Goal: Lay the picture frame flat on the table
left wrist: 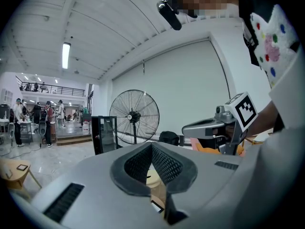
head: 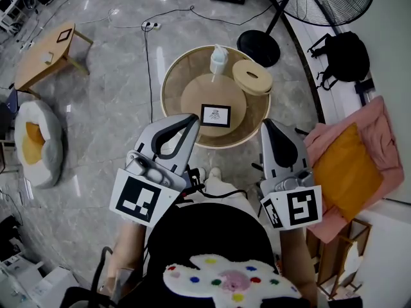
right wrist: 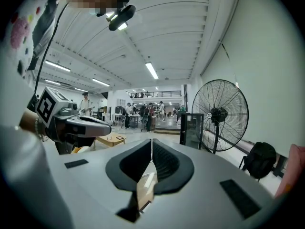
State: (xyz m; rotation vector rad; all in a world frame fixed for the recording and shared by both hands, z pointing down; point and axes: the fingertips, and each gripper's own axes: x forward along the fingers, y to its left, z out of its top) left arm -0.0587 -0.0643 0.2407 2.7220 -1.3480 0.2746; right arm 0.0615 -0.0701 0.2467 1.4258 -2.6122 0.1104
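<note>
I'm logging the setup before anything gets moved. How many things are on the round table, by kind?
Picture frame: 1
White bottle: 1
Round beige container: 1
Total on the round table: 3

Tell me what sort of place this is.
Most likely a big open workshop or lab hall, not a home. It has a high white ceiling with strip lights, an industrial pedestal fan, and people standing about in the distance on a polished stone floor.
</note>
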